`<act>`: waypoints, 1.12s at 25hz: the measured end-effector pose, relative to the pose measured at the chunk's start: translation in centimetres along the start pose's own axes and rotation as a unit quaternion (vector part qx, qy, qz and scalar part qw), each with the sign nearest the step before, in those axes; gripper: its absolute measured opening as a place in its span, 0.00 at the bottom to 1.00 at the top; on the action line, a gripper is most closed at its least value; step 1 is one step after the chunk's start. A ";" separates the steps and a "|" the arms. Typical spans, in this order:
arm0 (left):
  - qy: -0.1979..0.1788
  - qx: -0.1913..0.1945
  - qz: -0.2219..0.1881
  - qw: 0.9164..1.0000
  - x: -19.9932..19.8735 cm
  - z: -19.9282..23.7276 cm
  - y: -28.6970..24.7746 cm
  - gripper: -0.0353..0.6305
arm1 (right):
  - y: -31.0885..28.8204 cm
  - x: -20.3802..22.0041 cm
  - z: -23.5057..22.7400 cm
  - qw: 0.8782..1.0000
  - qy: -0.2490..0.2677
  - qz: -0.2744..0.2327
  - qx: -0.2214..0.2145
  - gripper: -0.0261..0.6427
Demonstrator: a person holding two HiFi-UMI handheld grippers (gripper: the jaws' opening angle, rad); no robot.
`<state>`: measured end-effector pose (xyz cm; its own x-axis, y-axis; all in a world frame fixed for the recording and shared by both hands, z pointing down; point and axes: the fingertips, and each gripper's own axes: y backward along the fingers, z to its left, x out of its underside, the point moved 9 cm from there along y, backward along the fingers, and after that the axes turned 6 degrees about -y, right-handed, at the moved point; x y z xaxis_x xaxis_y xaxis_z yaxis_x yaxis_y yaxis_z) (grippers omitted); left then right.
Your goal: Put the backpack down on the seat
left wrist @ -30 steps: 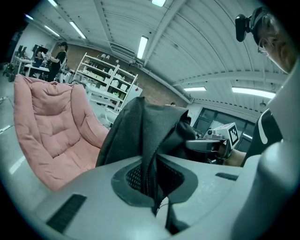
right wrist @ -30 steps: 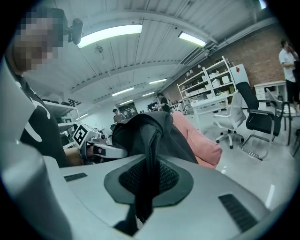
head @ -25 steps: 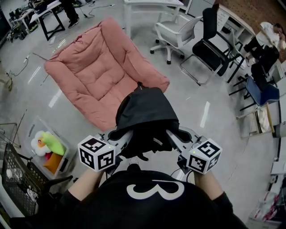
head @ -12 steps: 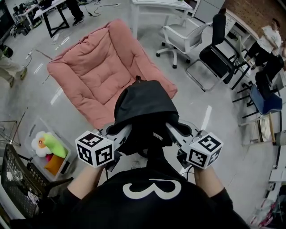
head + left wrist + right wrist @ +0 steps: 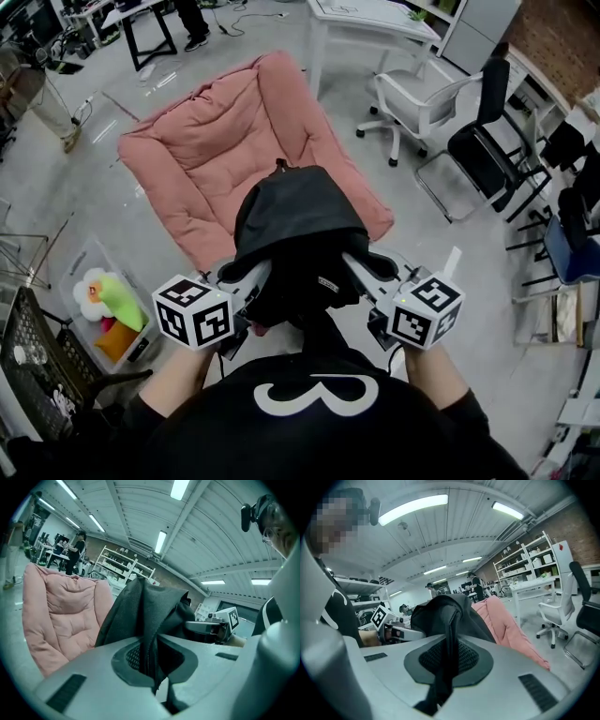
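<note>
A black backpack [image 5: 298,225] hangs in the air between my two grippers, just in front of the near edge of a pink cushioned lounge seat [image 5: 211,159]. My left gripper [image 5: 255,279] is shut on a fold of the backpack's [image 5: 150,616] fabric at its left side. On the right side my right gripper [image 5: 354,272] is shut on another fold of the backpack [image 5: 450,620]. The pink seat [image 5: 56,616] lies low on the floor, tilted back, with nothing on it. It shows past the bag in the right gripper view too, the pink seat [image 5: 506,625].
A clear bin with plush toys [image 5: 103,305] stands on the floor at the left, next to a black wire basket [image 5: 37,384]. A white office chair [image 5: 422,98], black chairs [image 5: 487,155] and a white table [image 5: 370,19] stand beyond and right of the seat. A person's leg [image 5: 42,94] is at the far left.
The backpack and both grippers have come forward toward the pink seat, which now sits closer and more central. Both grips are unchanged.
</note>
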<state>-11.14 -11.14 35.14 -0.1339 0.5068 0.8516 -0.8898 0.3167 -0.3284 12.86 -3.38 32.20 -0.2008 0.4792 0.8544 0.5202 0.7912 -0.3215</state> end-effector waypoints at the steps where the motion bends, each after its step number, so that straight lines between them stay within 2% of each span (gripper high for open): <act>1: 0.004 -0.008 -0.002 1.000 -0.3 0.5 -0.4 0.07 | -0.7 -0.5 -0.8 1.000 0.000 0.004 -0.007 0.08; 8: 0.044 -0.064 -0.006 0.997 -2.4 4.0 -3.8 0.07 | -6.1 -3.9 -6.2 0.998 0.001 0.043 -0.053 0.08; 14: 0.079 -0.107 -0.002 0.991 -2.9 7.1 -7.0 0.07 | -10.7 -5.4 -10.8 0.993 0.004 0.080 -0.083 0.08; 22: 0.109 -0.158 0.013 0.981 -2.3 11.2 -10.8 0.07 | -16.3 -5.6 -15.6 0.986 0.002 0.131 -0.102 0.08; 28: 0.119 -0.183 0.039 0.975 -1.1 14.5 -12.9 0.07 | -20.3 -4.6 -18.2 0.979 0.004 0.173 -0.105 0.08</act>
<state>-5.85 -27.43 44.35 -0.0509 0.6986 0.7137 -0.6599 0.5129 -0.5491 18.32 -28.57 42.28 0.0250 0.7013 0.7124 0.7147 0.4857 -0.5032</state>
